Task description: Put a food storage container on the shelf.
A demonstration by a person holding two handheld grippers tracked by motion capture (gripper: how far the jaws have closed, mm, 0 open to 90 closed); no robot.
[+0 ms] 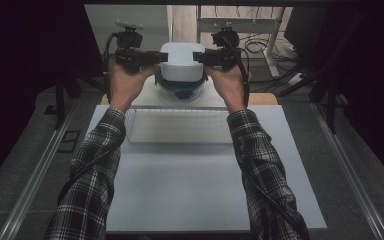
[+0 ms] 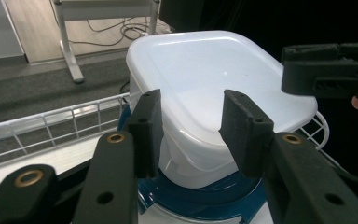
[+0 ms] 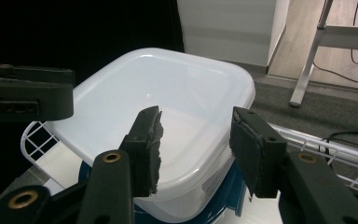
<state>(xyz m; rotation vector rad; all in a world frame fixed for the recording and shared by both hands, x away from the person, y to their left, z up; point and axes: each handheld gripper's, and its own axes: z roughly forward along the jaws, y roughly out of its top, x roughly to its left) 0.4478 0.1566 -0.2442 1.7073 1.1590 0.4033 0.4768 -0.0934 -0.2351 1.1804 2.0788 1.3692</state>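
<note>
Both your hands are up at the far end of the counter [image 1: 200, 185], one on each side of the white plastic tub [image 1: 181, 62]. The tub sits on a blue-rimmed piece [image 2: 200, 198], and together they sit inside a white wire rack [image 2: 51, 121] on the far part of the counter.

Your left gripper [image 2: 191, 130] has its jaws spread on either side of the tub's near corner; in the left gripper view the rim runs between the two pads, and I can't see them pressing on it. Your right gripper [image 3: 196, 149] mirrors that from the other side: jaws spread, the tub's rim and wall between them, pads beside the plastic without a clear squeeze. Each gripper view also catches the other gripper's black jaw tips at the opposite edge of the tub.

Around you: the wire rack's rail runs along behind the tub and curls round under it, close to both sets of jaws. Beyond the counter stands a metal table frame [image 1: 275, 55] with cables [image 1: 257, 45] on the floor, well apart from your work.

The count: one tub, one blue piece beneath it, one wire rack, two grippers, two plaid sleeves [image 1: 92, 175].
</note>
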